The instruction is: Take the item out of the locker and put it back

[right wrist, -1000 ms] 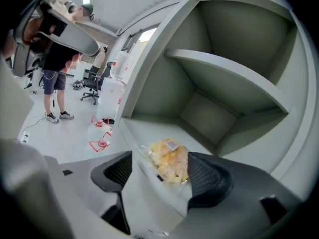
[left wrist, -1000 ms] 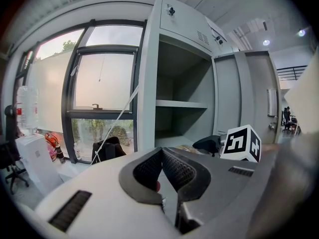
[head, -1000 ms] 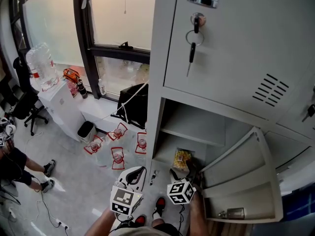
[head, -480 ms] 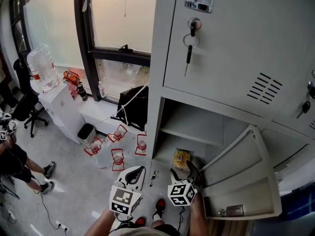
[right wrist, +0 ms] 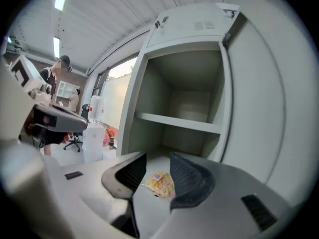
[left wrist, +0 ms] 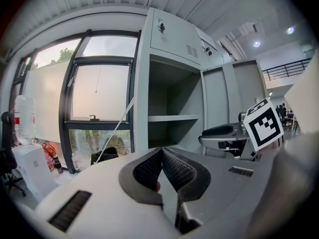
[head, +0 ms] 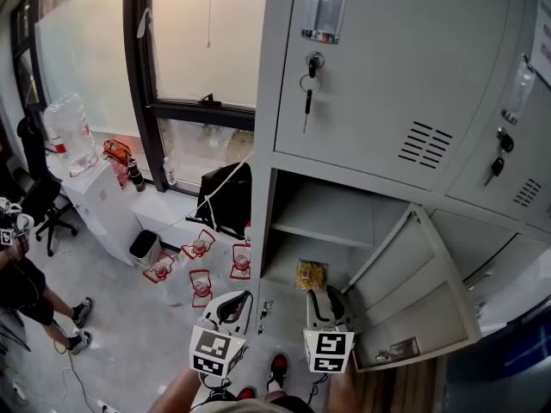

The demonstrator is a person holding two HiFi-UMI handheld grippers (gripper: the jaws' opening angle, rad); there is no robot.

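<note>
A yellow snack bag [head: 310,275] lies on the floor of the open lower locker, under its shelf [head: 331,222]. My right gripper [head: 316,294] points at it from just outside the locker. In the right gripper view the bag [right wrist: 159,184] shows through the gap of that gripper [right wrist: 158,159], lying farther in and untouched. Its jaws have just been closing, with nothing between them, and they still stand apart. My left gripper [head: 244,298] hangs beside it, left of the locker front. Seen in its own view, the left gripper [left wrist: 160,152] is shut with its pads meeting.
The locker door [head: 422,291] swings out to the right beside my right gripper. A closed locker with a key [head: 307,84] is above. On the floor to the left lie several red-trimmed bottles [head: 200,246], a black bag [head: 225,192] and a bin [head: 141,244]. A person [head: 21,291] stands far left.
The right gripper has risen and rolled, so its marker cube now faces the camera squarely. The bag stays on the locker floor. The left gripper has lifted only slightly.
</note>
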